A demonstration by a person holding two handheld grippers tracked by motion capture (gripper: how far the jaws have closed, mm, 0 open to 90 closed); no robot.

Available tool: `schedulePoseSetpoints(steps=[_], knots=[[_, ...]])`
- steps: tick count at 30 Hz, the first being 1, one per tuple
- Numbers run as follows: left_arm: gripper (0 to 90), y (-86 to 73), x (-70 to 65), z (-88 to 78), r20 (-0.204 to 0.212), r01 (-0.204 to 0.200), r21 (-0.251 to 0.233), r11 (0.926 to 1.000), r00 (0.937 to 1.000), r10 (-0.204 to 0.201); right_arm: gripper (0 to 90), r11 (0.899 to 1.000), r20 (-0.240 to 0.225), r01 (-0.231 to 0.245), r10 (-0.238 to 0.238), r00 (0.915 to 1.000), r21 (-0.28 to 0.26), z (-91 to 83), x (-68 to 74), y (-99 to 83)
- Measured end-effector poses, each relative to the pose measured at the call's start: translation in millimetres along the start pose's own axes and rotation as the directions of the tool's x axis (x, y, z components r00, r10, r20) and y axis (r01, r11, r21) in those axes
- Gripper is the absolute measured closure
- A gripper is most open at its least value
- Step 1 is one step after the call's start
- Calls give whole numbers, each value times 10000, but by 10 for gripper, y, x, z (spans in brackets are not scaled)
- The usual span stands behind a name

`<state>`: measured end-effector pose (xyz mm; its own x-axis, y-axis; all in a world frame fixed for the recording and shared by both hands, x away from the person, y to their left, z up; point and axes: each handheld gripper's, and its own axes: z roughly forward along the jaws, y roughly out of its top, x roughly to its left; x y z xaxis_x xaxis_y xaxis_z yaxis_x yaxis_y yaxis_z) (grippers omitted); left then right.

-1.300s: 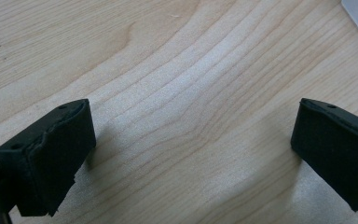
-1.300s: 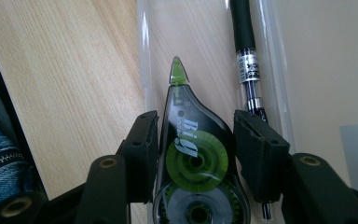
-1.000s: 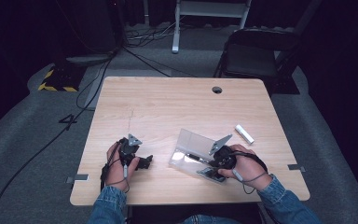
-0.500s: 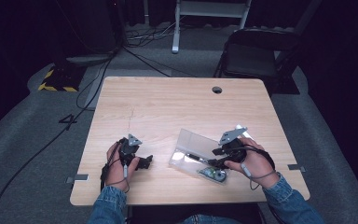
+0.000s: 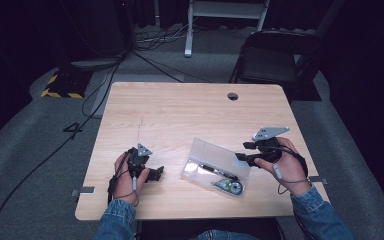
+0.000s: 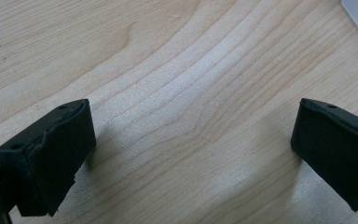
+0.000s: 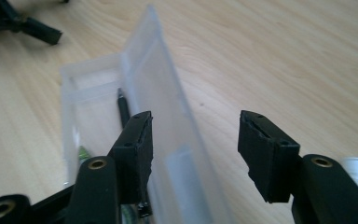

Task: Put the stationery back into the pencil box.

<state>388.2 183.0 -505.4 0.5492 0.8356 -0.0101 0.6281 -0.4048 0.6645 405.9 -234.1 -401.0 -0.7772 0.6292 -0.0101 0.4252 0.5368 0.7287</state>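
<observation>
The box [image 5: 215, 167] sits near the table's [image 5: 180, 115] near edge, right of centre, lid [image 7: 168, 140] up, a pen [image 5: 211, 169] and tape [image 5: 232, 187] inside. The right gripper [image 5: 244, 151], jaws just opened and empty, hangs beside the lid; a stray swing could knock it shut or shove the box. The left gripper [image 5: 156, 172] rests open, empty.

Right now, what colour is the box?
Clear, see-through plastic box, lid open; best in the right gripper view.
</observation>
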Motion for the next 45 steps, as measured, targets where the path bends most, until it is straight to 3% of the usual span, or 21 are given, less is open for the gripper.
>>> schedulePoseSetpoints(steps=[6,11,15,22,30,45], knots=[[2,0,0,0,20,11,5,10000,10000,-11,462,9995,639,-327,330,9974,-52,-59,-188,-55],[2,0,-1,0,1,13,-6,10000,10000,-13,475,9986,905,-518,513,9946,37,-55,-313,-110],[2,0,-1,0,8,15,0,10000,10000,-15,478,9971,1418,-734,696,9875,219,-20,-478,-201],[2,0,-2,1,19,23,-2,10000,10000,-23,456,9920,1864,-1215,1128,9760,354,53,-687,-342],[2,0,-1,0,1,9,-1,10000,10000,-9,433,9830,2201,-1683,1485,9641,736,150,-853,-500],[2,0,-2,1,19,27,-7,10000,10000,-27,405,9640,2505,-2341,1975,9478,1258,309,-1032,-727]])
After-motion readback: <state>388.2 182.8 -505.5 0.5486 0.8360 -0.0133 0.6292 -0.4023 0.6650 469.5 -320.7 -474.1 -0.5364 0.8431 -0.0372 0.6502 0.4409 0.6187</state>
